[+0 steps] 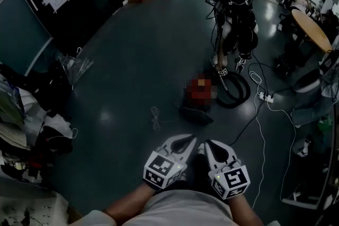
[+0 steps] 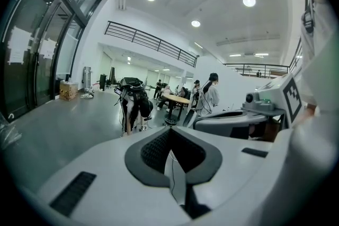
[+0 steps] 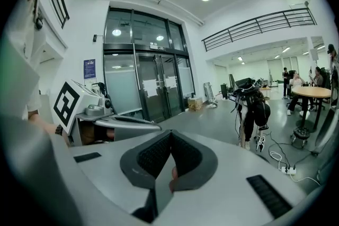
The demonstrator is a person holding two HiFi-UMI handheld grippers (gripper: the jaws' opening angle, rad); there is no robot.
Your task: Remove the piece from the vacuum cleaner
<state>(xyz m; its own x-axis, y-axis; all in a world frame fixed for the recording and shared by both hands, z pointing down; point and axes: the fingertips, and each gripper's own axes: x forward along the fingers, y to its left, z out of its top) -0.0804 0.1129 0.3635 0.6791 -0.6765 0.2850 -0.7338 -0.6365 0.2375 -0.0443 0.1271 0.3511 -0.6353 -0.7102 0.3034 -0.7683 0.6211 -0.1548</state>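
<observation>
The vacuum cleaner lies on the dark floor in the middle of the head view, its red body partly under a blur patch. Its black hose coils in a loop just to the right. My left gripper and right gripper hang side by side near my body, well short of the vacuum, and both point toward it. In the left gripper view the left gripper is shut with nothing held. The right gripper is shut and empty too. Neither gripper view shows the vacuum clearly.
A black rig on a stand stands beyond the vacuum. A white power strip and cables trail on the right. A round table is at the far right, clutter at the left, a loose white cord near the vacuum.
</observation>
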